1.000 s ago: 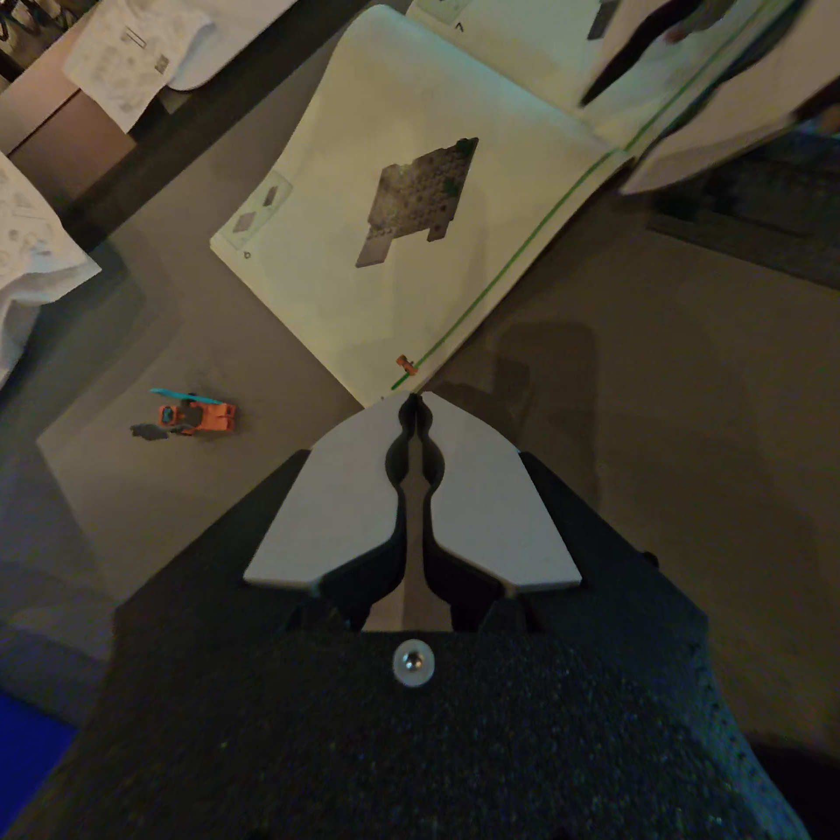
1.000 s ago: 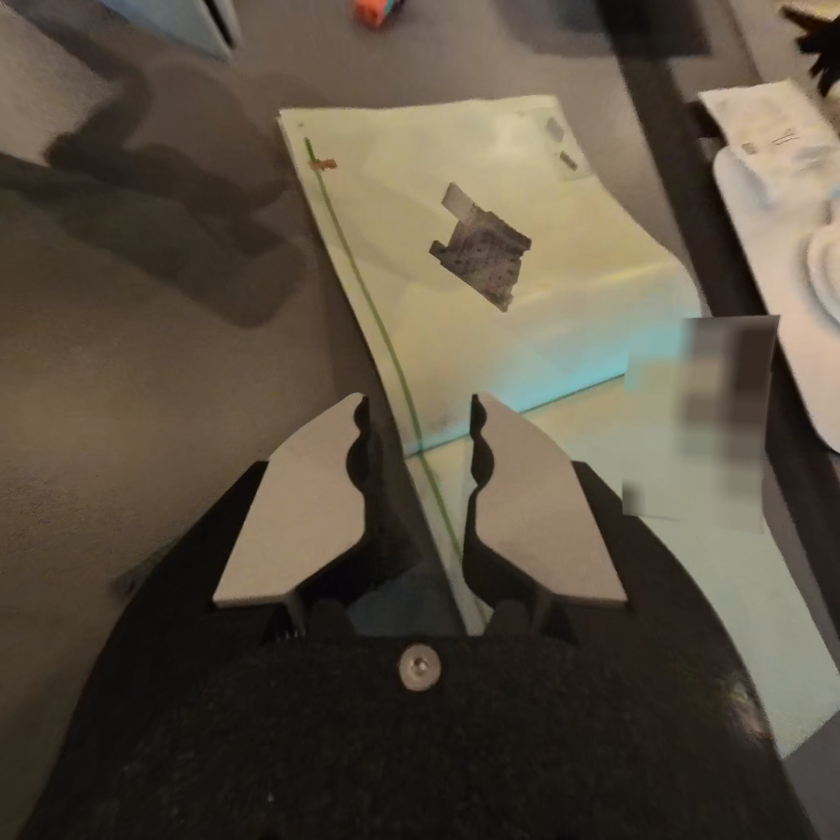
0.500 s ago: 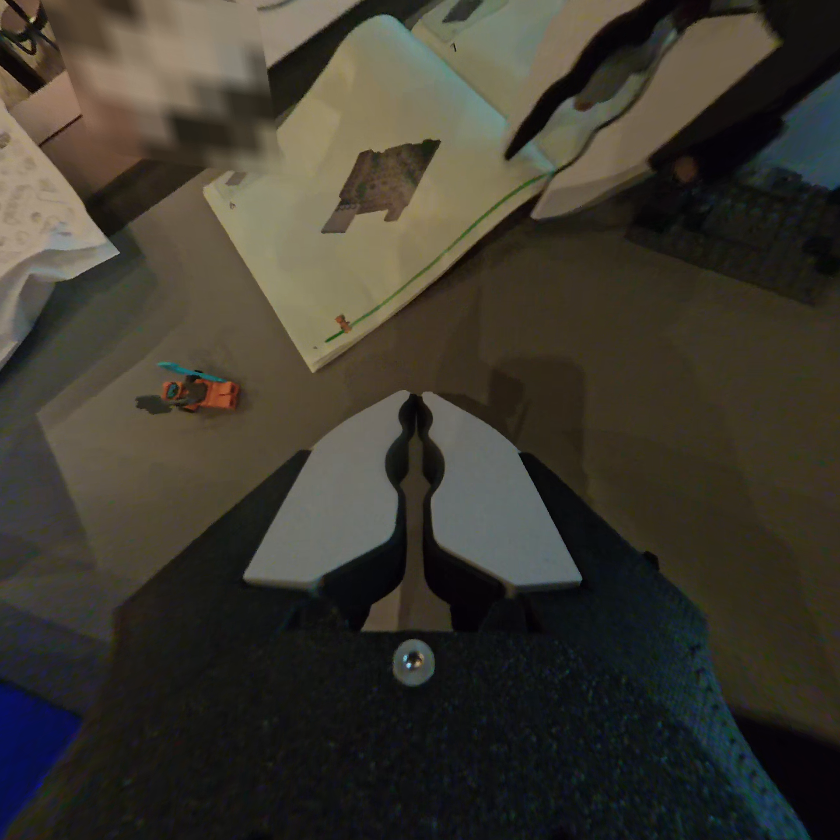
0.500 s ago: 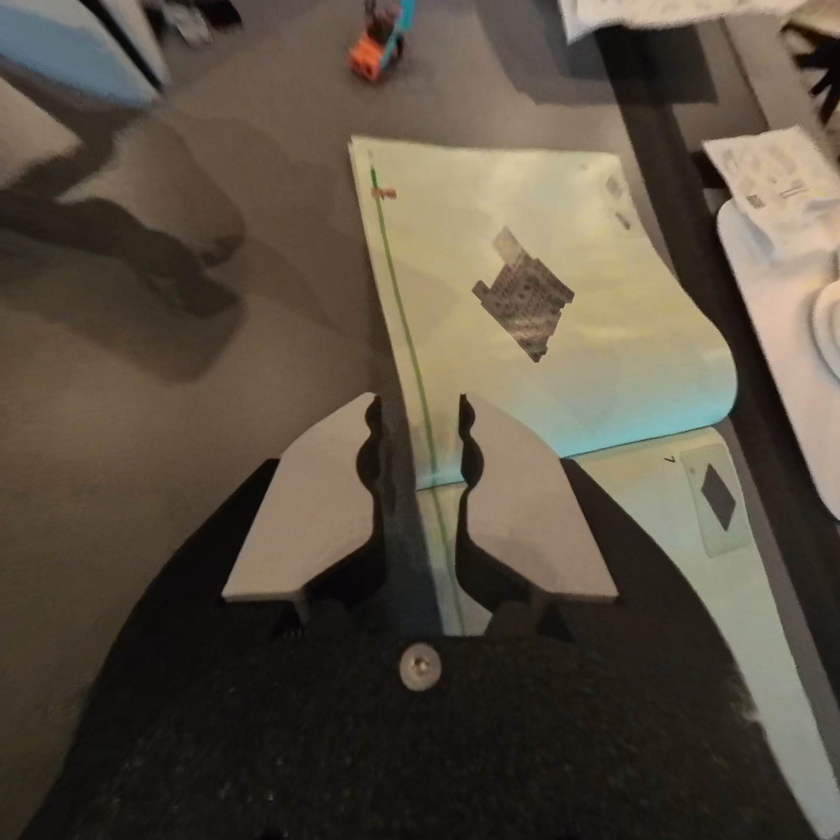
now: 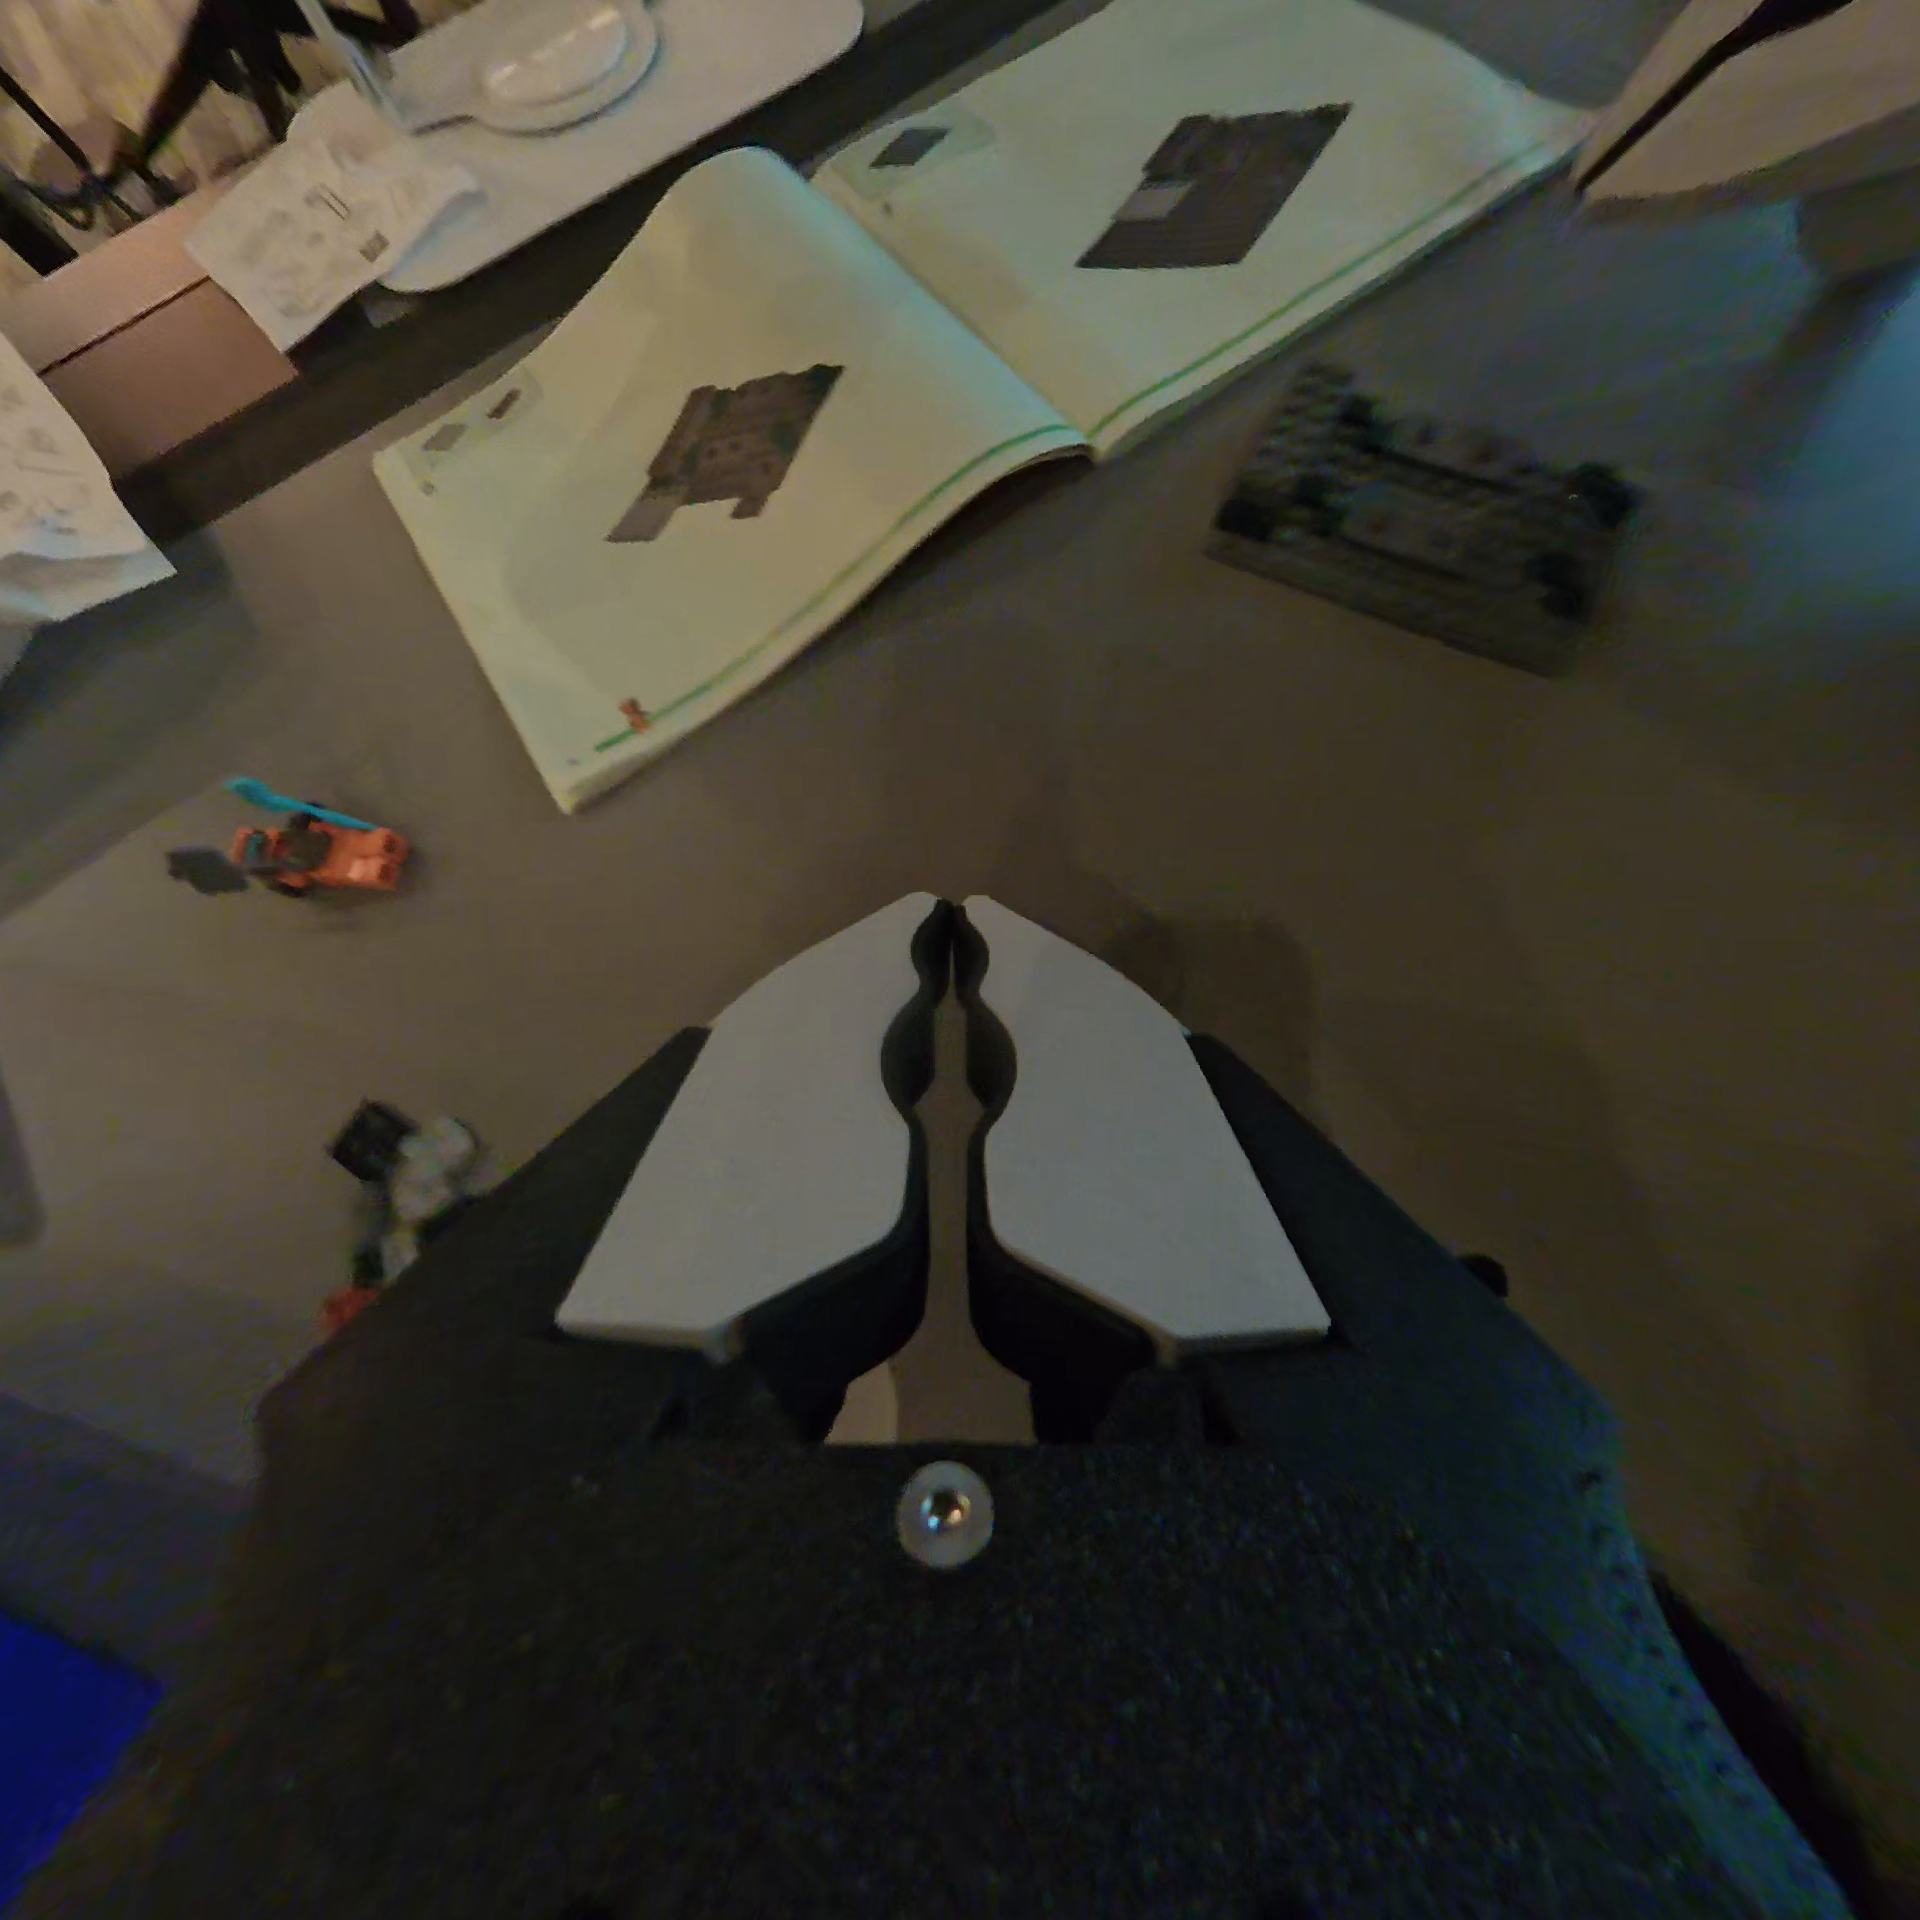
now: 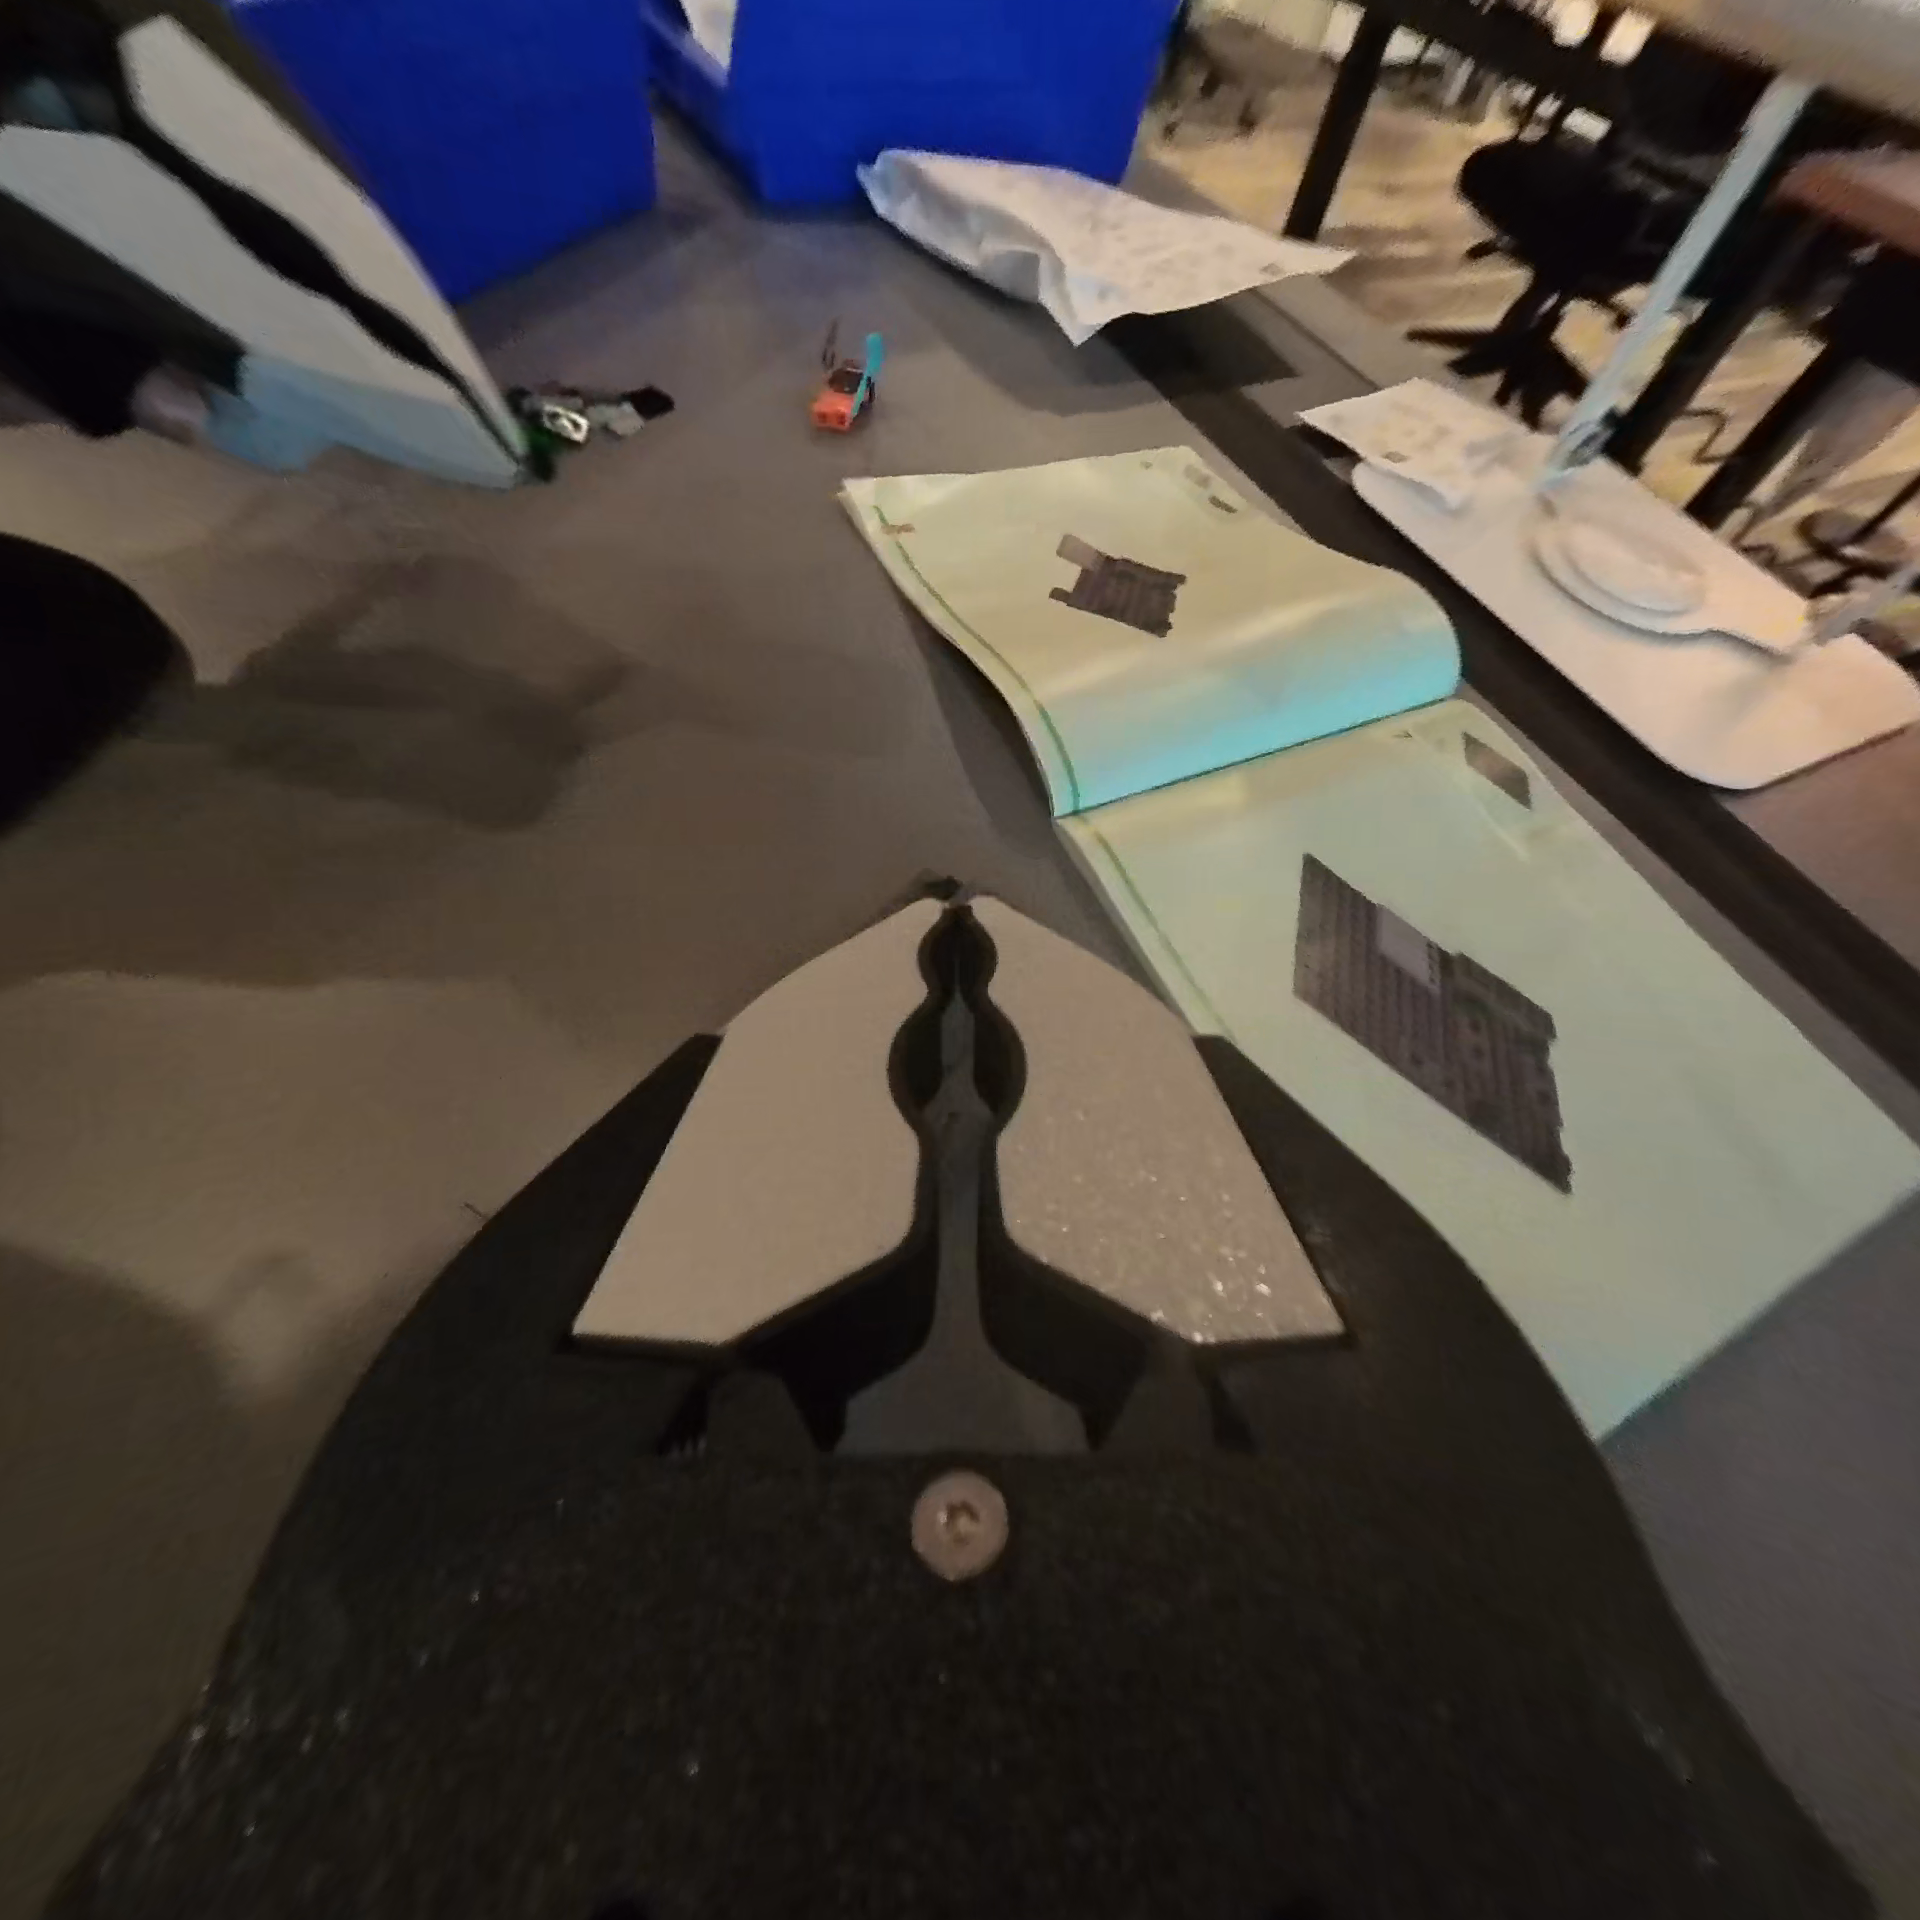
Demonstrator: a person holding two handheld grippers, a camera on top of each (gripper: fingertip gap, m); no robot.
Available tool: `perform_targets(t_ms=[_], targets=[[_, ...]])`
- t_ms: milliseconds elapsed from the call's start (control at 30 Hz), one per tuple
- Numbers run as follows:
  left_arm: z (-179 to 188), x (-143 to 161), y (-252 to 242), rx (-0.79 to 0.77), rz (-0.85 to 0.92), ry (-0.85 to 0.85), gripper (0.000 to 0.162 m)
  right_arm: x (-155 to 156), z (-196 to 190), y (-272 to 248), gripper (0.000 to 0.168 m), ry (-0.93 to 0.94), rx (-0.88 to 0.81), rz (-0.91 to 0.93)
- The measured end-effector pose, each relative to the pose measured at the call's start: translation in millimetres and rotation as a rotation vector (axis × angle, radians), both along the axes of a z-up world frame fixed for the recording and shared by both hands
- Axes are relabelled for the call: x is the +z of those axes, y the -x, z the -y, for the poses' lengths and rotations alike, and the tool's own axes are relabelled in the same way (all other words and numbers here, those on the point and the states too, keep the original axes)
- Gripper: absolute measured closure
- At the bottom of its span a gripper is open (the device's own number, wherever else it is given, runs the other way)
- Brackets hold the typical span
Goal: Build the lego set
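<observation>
An open instruction booklet (image 5: pixel 831 416) lies on the grey table and also shows in the right wrist view (image 6: pixel 1247 675). A dark grey studded baseplate build (image 5: pixel 1423 520) lies right of it. A small orange model with a teal part (image 5: pixel 322 852) sits to the left, also in the right wrist view (image 6: pixel 844 395). Loose pieces (image 5: pixel 416 1164) lie near my left gripper. My left gripper (image 5: pixel 951 909) is shut and empty above bare table. My right gripper (image 6: pixel 956 909) is shut beside the booklet's edge. A small dark speck shows at its tips; I cannot tell what it is.
The other gripper (image 6: pixel 312 270) shows at the upper left of the right wrist view, beside the loose pieces (image 6: pixel 582 410). Blue bins (image 6: pixel 468 125) stand at the far end. A white bag with papers (image 6: pixel 1091 239) and a white mat (image 6: pixel 1662 644) lie past the booklet. Spacing between my two grippers at the tips: around 20 centimeters.
My right gripper has closed and pulled back off the booklet. My left gripper has drawn back, so both booklet pages and the baseplate now show.
</observation>
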State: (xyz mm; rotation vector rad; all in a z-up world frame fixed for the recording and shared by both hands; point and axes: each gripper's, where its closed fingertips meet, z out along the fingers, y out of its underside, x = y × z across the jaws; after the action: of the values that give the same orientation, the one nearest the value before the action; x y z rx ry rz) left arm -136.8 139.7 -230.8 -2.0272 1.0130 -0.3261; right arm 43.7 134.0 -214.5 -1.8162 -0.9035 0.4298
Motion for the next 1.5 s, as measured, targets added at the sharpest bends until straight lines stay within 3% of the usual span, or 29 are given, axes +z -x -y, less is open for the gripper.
perform_targets(t_ms=[167,267,500,600,700,900,1033,1267,1500], targets=[[34.6,13.7,5.5,0.058,0.03,-0.079,0.162,13.4,15.6,7.5,0.166,-0.01,0.016,-0.049],[45.5,32.1,35.7,0.124,0.042,-0.12,0.162,22.8,29.8,19.0,0.166,-0.019,0.057,-0.06],[43.3,98.2,195.8,0.443,-0.052,-0.25,0.143,17.8,49.4,40.4,0.163,-0.033,0.12,0.0],[45.0,105.8,259.2,0.558,-0.087,-0.211,0.131,10.0,49.2,48.7,0.162,-0.028,0.14,0.032],[47.5,94.3,300.8,0.637,-0.152,-0.165,0.123,4.4,47.6,55.5,0.161,-0.031,0.156,0.068],[45.1,66.6,326.7,0.65,-0.165,-0.084,0.125,-1.2,38.8,66.7,0.161,-0.031,0.184,0.122],[36.5,50.4,320.4,0.54,-0.168,0.007,0.129,-3.6,29.1,78.2,0.161,-0.023,0.201,0.127],[2.3,8.4,265.8,0.178,-0.23,0.213,0.124,-7.2,18.7,98.2,0.161,-0.012,0.231,0.109],[-14.1,-41.9,258.5,0.098,-0.255,0.435,0.118,-9.8,20.9,83.8,0.161,-0.031,0.205,0.161]])
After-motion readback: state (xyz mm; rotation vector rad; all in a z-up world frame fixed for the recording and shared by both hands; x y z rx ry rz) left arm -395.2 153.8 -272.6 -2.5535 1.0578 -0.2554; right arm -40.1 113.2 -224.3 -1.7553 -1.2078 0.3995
